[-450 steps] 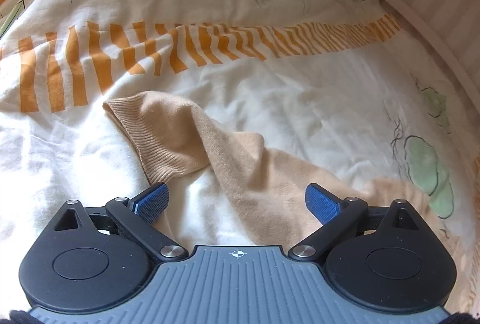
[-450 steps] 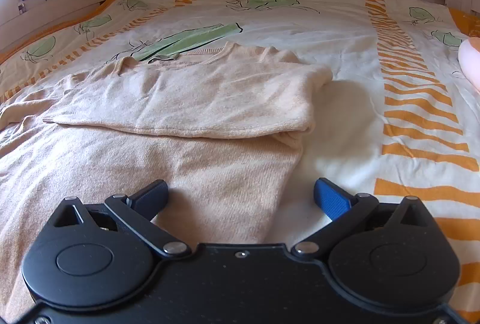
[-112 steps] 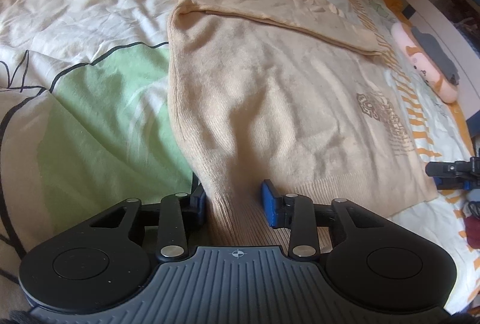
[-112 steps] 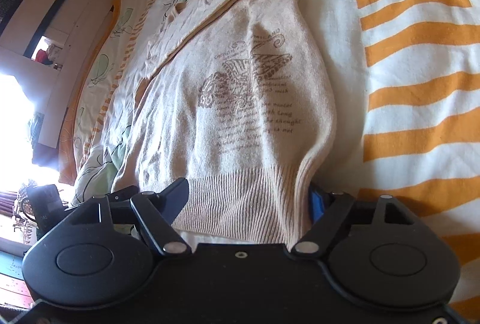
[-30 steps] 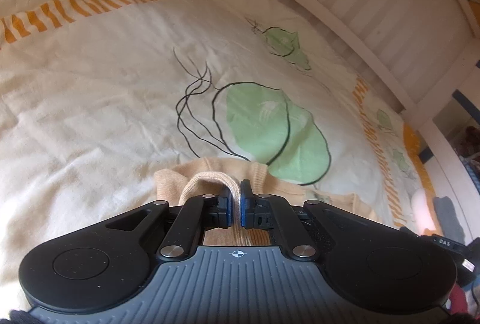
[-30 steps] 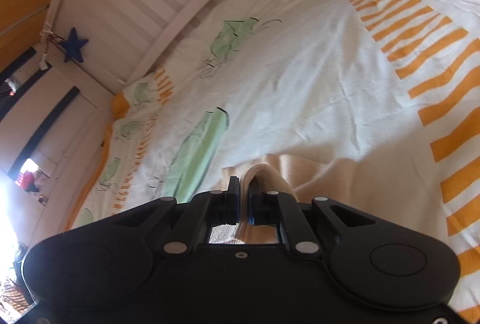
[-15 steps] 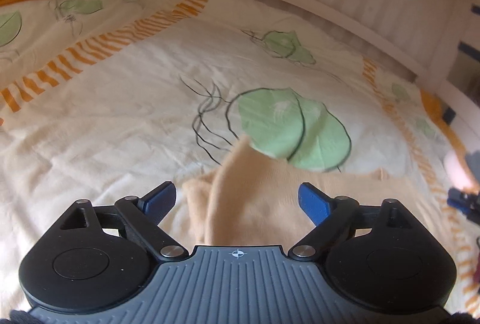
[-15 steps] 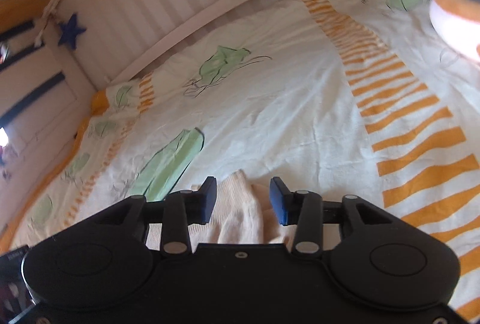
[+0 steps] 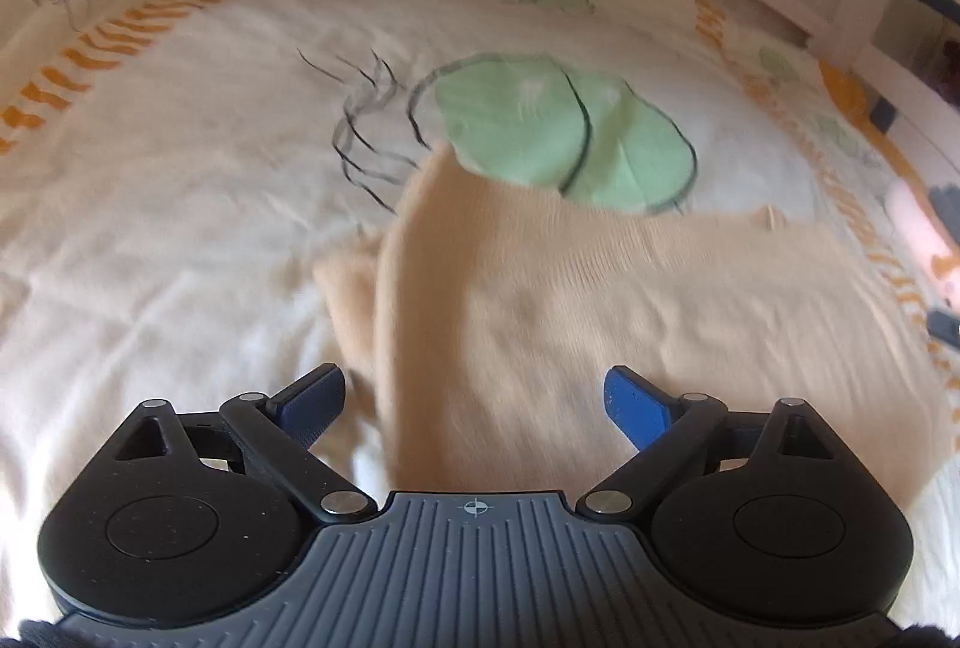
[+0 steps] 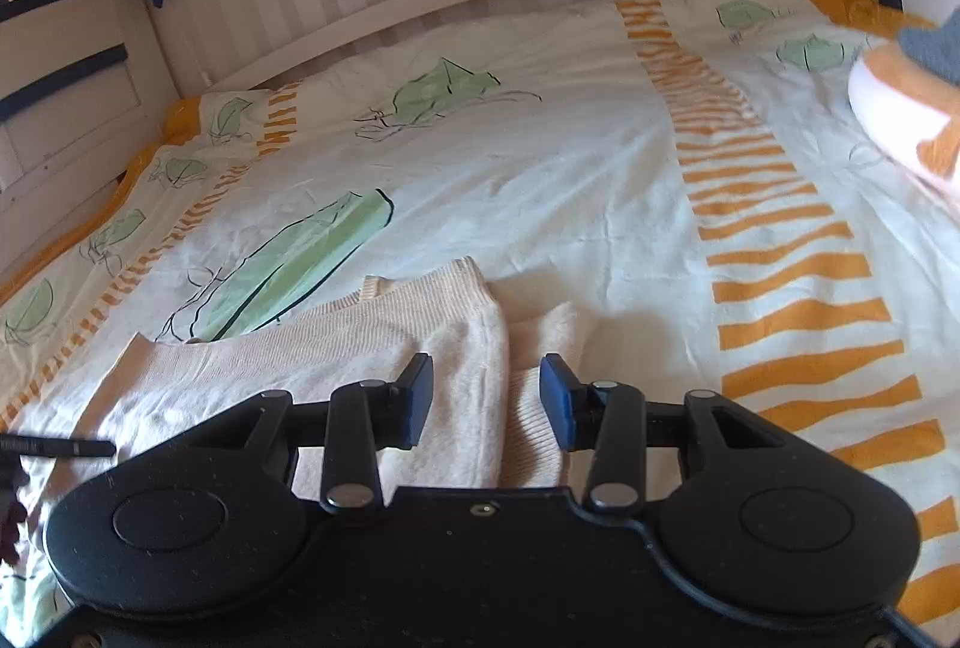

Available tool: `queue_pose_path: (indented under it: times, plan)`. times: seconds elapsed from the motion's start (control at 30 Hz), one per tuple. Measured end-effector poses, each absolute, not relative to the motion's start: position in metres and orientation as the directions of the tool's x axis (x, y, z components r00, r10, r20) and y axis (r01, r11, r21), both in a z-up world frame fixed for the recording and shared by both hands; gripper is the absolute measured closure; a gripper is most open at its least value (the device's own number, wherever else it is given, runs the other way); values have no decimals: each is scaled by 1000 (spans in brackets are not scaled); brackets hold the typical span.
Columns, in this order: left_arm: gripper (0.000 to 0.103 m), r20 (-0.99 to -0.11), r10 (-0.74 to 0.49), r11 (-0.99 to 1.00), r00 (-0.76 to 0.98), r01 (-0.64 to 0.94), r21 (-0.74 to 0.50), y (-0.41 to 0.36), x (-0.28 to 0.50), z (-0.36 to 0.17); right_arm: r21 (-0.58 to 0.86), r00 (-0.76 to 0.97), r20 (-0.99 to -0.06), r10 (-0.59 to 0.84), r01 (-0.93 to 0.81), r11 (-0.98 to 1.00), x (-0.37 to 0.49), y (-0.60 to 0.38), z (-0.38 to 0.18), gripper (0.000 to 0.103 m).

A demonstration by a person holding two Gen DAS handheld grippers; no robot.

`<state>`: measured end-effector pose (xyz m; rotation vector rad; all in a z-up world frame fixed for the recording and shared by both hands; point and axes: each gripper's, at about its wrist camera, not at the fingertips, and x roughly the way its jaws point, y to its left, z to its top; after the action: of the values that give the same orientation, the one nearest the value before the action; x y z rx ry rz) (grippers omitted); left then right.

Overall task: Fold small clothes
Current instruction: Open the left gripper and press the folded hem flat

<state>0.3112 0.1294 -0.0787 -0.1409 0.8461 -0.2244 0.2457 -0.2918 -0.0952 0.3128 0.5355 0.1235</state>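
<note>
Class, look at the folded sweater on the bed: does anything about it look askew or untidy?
Yes. The sweater's top layer sits askew: its ribbed hem runs slanted, and a lower layer pokes out beside it on the right, so the edges don't line up.

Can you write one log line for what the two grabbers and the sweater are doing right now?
left gripper: open, empty | right gripper: open, empty | beige knit sweater: folded, lying on leaf-print bedsheet | step: released

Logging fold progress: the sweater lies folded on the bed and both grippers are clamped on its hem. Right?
Not quite. The sweater does lie folded on the bed, but both wrist views show the left gripper and right gripper open, holding nothing.
</note>
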Motion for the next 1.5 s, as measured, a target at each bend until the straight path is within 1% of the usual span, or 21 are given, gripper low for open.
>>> queue_pose_path:
  times: [0.1, 0.23, 0.37, 0.57, 0.63, 0.67, 0.73, 0.83, 0.87, 0.93, 0.97, 1.0, 1.07, 1.13, 1.17, 1.2, 1.23, 1.33, 1.4, 1.5]
  plan:
    - [9, -700, -216, 970, 680, 67, -234, 144, 310, -73, 320, 856, -470, 216, -63, 945, 239, -284, -92, 52]
    - [9, -699, -195, 968, 688, 20, -250, 153, 312, -72, 296, 827, -521, 211, -57, 954, 241, -276, -99, 52]
    - [9, -704, -205, 968, 680, 34, -249, 150, 312, -72, 300, 812, -550, 194, -24, 954, 243, -277, -106, 52]
    - [9, -706, -210, 972, 676, 69, -223, 141, 312, -72, 339, 791, -570, 221, -18, 941, 246, -280, -109, 51]
    - [9, -706, -209, 973, 677, 73, -218, 141, 312, -73, 332, 780, -584, 224, -23, 943, 247, -278, -107, 69]
    - [9, -705, -204, 975, 680, 74, -211, 141, 311, -72, 312, 774, -594, 219, -29, 950, 246, -274, -106, 88]
    - [9, -704, -195, 978, 683, 80, -193, 139, 310, -72, 263, 772, -603, 203, -48, 964, 243, -268, -101, 91]
    - [9, -701, -194, 979, 686, 93, -180, 136, 310, -71, 158, 783, -614, 94, 5, 987, 239, -269, -96, 92]
    - [9, -701, -196, 979, 686, 97, -179, 135, 310, -71, 164, 777, -624, 83, 27, 986, 240, -274, -99, 93]
    - [9, -711, -198, 979, 674, 107, -172, 133, 311, -74, 197, 766, -634, 105, 30, 980, 241, -280, -104, 92]
    - [9, -719, -195, 980, 668, 107, -166, 132, 312, -75, 194, 770, -628, 111, 16, 981, 240, -279, -103, 91]
    - [9, -725, -190, 981, 662, 106, -161, 132, 312, -77, 189, 779, -617, 113, 7, 982, 238, -278, -101, 84]
    - [9, -735, -181, 983, 653, 101, -153, 132, 314, -80, 178, 807, -582, 102, 4, 984, 232, -271, -93, 75]
    - [9, -747, -173, 985, 642, 100, -142, 131, 315, -83, 161, 830, -545, 118, -35, 986, 225, -261, -86, 62]
    - [8, -751, -170, 985, 638, 103, -135, 131, 315, -85, 142, 834, -536, 129, -61, 988, 222, -254, -84, 48]
    - [8, -754, -167, 986, 635, 108, -128, 130, 315, -87, 115, 832, -537, 138, -91, 989, 219, -246, -84, 38]
    - [7, -755, -165, 986, 635, 110, -123, 129, 314, -89, 78, 827, -544, 141, -117, 990, 217, -238, -86, 36]
    - [4, -753, -166, 986, 637, 111, -124, 130, 313, -92, -43, 810, -578, 105, -158, 986, 209, -221, -104, 36]
    - [3, -749, -166, 986, 641, 108, -126, 130, 312, -93, -70, 809, -580, 95, -166, 984, 203, -221, -119, 36]
    - [1, -743, -166, 986, 648, 110, -124, 128, 311, -94, -79, 834, -541, 112, -182, 980, 193, -224, -132, 34]
